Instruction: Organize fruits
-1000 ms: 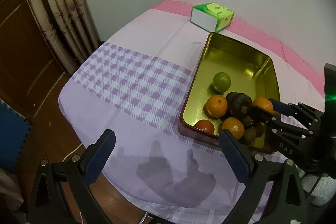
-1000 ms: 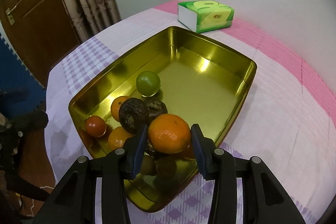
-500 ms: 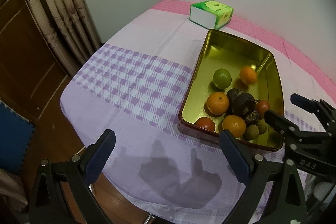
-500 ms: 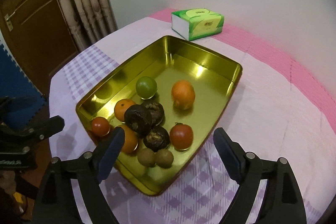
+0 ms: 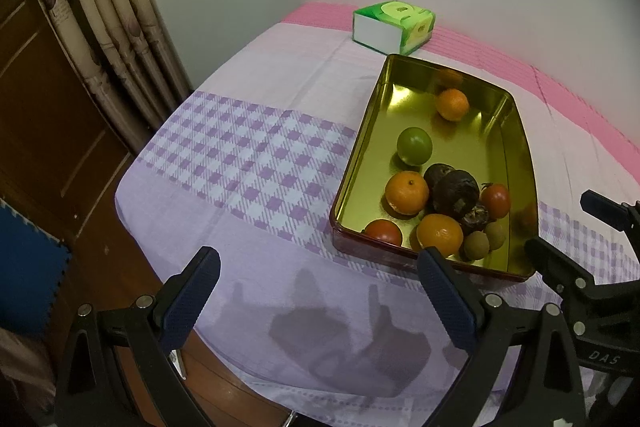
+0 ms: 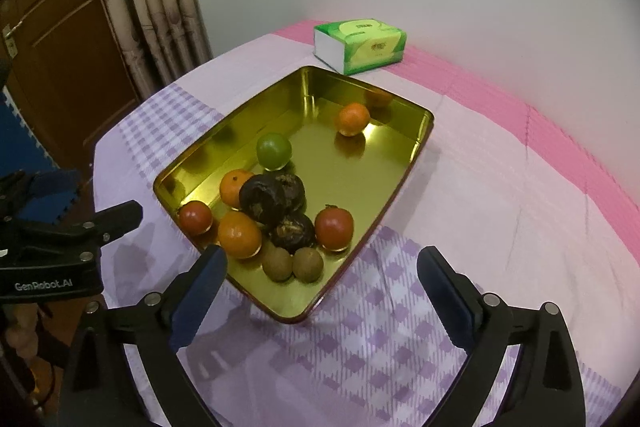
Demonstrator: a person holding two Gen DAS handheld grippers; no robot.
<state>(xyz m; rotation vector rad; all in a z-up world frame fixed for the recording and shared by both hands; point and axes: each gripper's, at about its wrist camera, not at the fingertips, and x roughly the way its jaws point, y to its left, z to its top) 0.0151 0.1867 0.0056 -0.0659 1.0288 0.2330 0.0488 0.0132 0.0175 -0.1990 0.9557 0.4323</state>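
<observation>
Fruits [image 6: 276,219] lie in gold tin [image 6: 416,147]; right tool [image 6: 320,279] opening, empty.

White lettering reading "GenRobot.AI" runs along the black body of the left gripper [image 6: 72,223], seen at about 9 o'clock in the right wrist view. In the left wrist view, the letters "DAS" stand in pale print on the black frame of the right gripper [image 5: 568,231], at about 4 o'clock. The green tissue pack [image 6: 360,45] at about 12 o'clock carries a small printed mark on its side, too small and blurred to read.
</observation>
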